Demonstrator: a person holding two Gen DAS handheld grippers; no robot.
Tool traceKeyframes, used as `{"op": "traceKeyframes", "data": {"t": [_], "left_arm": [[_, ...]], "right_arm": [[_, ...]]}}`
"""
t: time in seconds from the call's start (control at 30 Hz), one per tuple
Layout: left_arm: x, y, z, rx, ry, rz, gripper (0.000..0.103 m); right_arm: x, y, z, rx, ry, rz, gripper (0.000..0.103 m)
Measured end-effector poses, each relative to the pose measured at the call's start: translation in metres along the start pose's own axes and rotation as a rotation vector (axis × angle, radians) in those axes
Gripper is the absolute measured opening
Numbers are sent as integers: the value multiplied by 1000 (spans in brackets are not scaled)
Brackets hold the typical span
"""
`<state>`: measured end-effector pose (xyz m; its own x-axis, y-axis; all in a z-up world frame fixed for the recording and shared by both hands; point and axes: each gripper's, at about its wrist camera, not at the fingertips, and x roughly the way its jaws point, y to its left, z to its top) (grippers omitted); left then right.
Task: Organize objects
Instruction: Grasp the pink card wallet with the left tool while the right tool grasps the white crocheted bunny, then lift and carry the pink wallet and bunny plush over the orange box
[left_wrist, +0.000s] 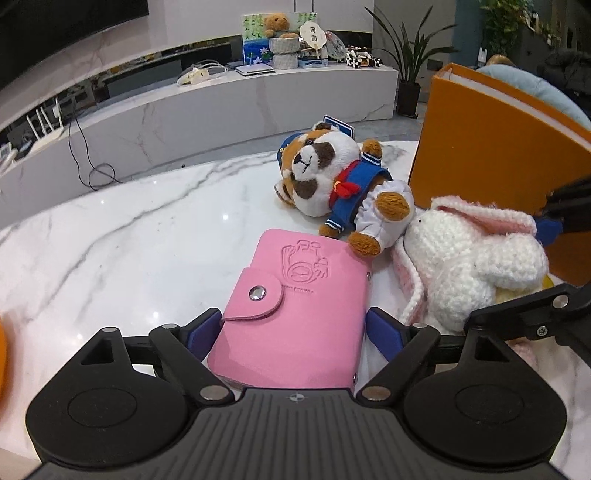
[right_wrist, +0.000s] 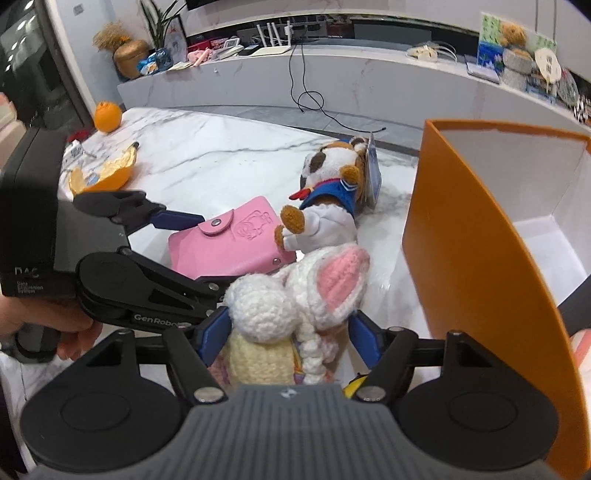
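Left gripper (left_wrist: 293, 328) has its blue fingers (left_wrist: 384, 332) clamped on the sides of the pink snap-button card wallet (left_wrist: 295, 310), low over the white marble surface (left_wrist: 129, 240). Right gripper (right_wrist: 282, 338) pinches the white crocheted bunny (right_wrist: 295, 295) just beside the open orange box (right_wrist: 480, 258). A sailor-suited plush raccoon (left_wrist: 343, 181) lies between, its foot touching the wallet.

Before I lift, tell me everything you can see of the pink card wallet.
The pink card wallet looks like matte faux leather, with a cartoon figure embossed on its cover and a rounded flap closed by a silver snap. It lies flat and shut on the white marble table. The left claw straddles its near end, blue pads at both sides; true contact is unclear. The sailor plush's brown foot rests on its far corner, and the crocheted bunny lies right beside it.
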<state>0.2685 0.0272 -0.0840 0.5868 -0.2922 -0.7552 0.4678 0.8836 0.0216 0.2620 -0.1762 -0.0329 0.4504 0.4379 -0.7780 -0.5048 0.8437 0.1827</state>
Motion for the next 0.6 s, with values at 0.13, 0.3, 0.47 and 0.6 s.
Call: {"op": "traceKeyframes", "data": {"t": [0.13,0.3,0.47,0.6], "left_arm": [[-3,-4,2,15,30,-2,98],[-13,-11,-3,46,81,-9,98],[-28,-13,-20,48,114,-9,98],[-45,-12,-37,39,142,-4,98]], "right_arm": [[-1,2,-1,-5,12,26,61],[-6,9,-6,-47,42,51,61],[-12,20,-14,-94,85,85,60],[-17,26,-20,-141,138,110,60]]}}
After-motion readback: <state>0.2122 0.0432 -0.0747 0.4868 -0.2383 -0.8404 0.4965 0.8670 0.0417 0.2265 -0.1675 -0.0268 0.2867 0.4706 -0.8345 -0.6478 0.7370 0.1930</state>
